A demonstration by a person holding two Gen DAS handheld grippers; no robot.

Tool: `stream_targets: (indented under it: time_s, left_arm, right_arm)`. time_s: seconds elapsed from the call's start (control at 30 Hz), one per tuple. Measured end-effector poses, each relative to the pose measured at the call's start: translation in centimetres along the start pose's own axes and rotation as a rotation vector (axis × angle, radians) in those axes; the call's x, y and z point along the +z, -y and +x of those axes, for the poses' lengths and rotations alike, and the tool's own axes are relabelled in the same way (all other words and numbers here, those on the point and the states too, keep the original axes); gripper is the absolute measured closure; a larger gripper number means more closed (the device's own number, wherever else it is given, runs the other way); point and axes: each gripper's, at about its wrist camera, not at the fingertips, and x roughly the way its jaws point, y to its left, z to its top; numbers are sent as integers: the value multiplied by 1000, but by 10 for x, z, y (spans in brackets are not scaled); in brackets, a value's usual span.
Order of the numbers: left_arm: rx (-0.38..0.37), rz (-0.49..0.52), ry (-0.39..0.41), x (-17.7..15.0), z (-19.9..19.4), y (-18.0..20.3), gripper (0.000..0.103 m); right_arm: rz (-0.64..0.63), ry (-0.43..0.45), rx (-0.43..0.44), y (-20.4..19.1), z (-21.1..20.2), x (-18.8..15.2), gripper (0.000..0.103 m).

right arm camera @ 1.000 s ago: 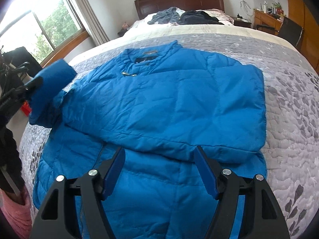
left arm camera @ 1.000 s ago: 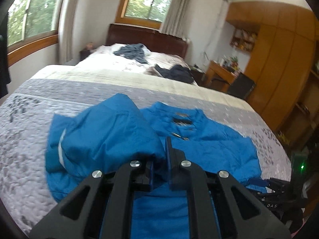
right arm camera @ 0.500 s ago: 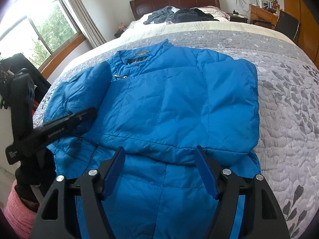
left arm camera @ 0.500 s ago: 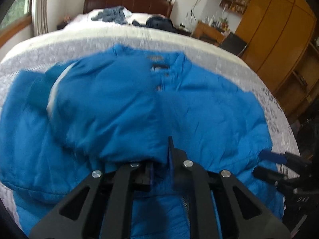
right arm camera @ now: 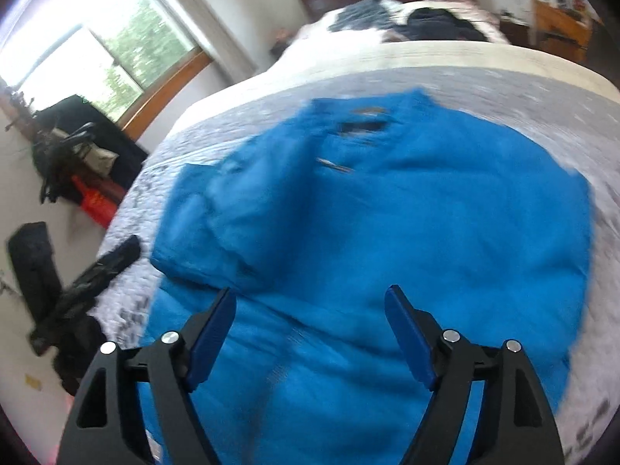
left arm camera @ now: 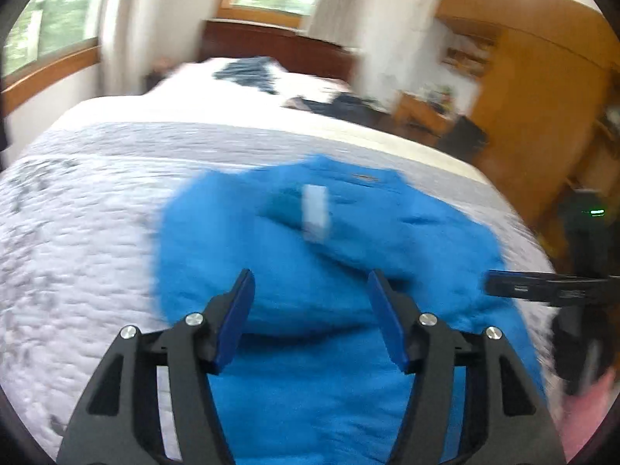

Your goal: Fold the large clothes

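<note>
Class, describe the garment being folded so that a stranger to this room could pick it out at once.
Start from the big bed with the grey patterned quilt. Near its foot, just ahead of both open grippers, lies a bright blue puffy jacket, collar toward the headboard. The only other clothes are two dark heaps far up by the pillows; this one alone is vivid blue and spread flat.

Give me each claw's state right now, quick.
Left claw: open, empty, above the jacket.
Right claw: open, empty, above the jacket.

grey quilted bedspread (left arm camera: 85,209), dark clothes (right arm camera: 438,23) near wooden headboard (left arm camera: 271,44), wardrobe (left arm camera: 542,116)
</note>
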Motion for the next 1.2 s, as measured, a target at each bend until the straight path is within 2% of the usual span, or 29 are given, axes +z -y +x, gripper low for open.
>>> stream_targets:
  time_s: [0.1,0.23,0.27,0.37,0.4,0.47,0.5,0.6,0.73,0.8,0.87,1.03,1.1,1.17,1.2]
  left_arm:
    - [33,-49,-45,-1,24,-21,44]
    - [14,-81,-64,-4,39,-31,44]
    - [13,-77,-63,-3,38,-31,44]
    - [-2,-92,-45,-1,30,-36,44]
    - [-1,-95,-42,0,27,-37,44]
    - [-2,-98,-32,2,22,-38,44]
    - [-8,-99,-30,3,19,-36,44]
    - [-39,-88,-27,7,13,-23,44]
    - [-91,-52,-59,11,26,2,43]
    - [-103,-60,-104,10,44,9,43]
    - [-72,-58,-127,8,63,9,43]
    - [-52,-29,-128,5,74,7,43]
    - [-63,-48,-131,6,71,2,43]
    - [-77,-70,-126,9,63,-2,42]
    - [-71,-70,-115,11,57,-2,40]
  right_arm:
    - [15,-49,42,-19,30,25,22]
    - [45,-110,5,-24,72,42,22]
    - [50,-133,-1,-24,85,44,27]
    - [55,-168,4,-21,101,42,59]
    - [44,-161,-5,-21,100,40,67]
    - [33,-153,3,-19,91,38,79]
    - [47,-141,30,-16,78,36,82]
    - [50,-81,53,-7,43,37,82]
    - [82,-53,53,11,21,33,82]
    - [109,-71,32,23,28,30,82]
    - [141,-100,21,37,42,25,82]
    - [143,-118,6,45,55,24,72]
    - [125,-101,-45,39,47,24,63]
    - [78,-53,-131,28,29,24,58]
    - [31,-9,-193,17,17,26,52]
